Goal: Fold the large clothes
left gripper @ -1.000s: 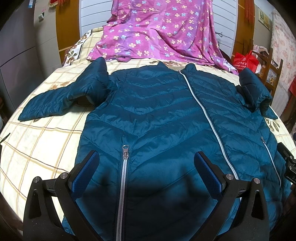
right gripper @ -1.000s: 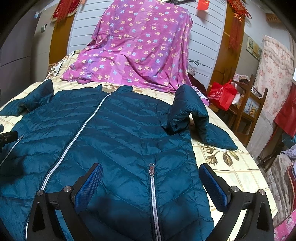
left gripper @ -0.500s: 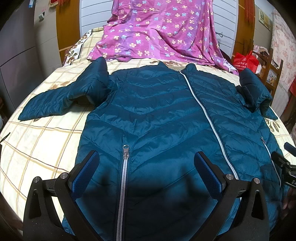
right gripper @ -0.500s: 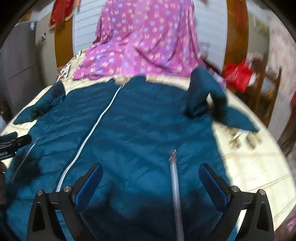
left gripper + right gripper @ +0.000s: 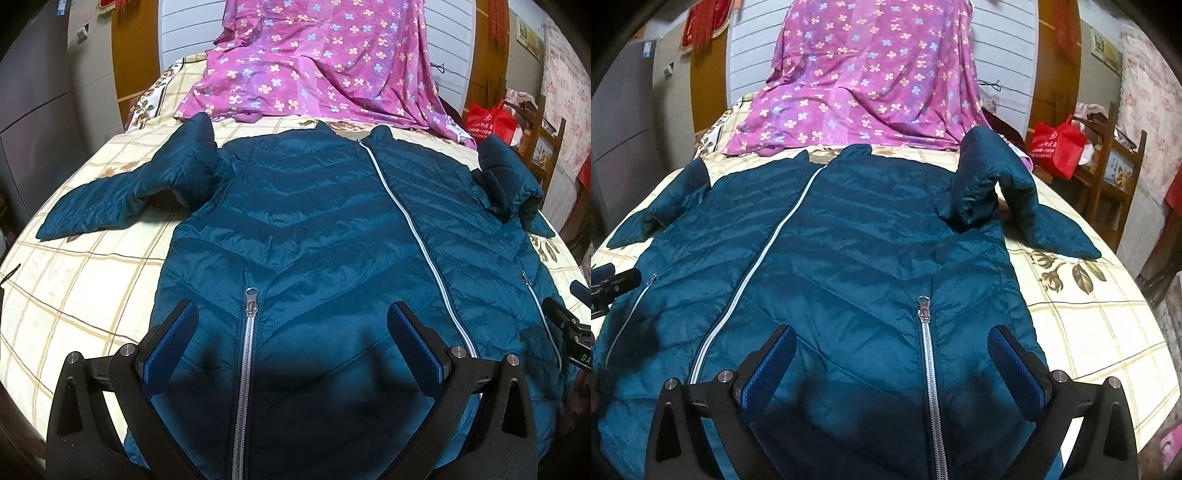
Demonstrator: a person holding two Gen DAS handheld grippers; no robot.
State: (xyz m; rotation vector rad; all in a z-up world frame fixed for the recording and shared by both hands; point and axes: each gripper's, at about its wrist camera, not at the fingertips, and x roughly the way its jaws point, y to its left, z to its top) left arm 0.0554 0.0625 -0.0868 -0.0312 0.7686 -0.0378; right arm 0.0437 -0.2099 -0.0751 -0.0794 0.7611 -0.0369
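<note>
Jacket (image 5: 314,229) flat, zipped, on bed (image 5: 74,295); sleeves unfolded. Left gripper (image 5: 291,332), right gripper (image 5: 892,354) spread, empty, near hem. Folding not begun.

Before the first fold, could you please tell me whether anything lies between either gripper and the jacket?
Nothing visible does. The left gripper and right gripper hang open just above the jacket, which lies flat and uncovered on the bedsheet. The purple cloth sits beyond the collar.
</note>
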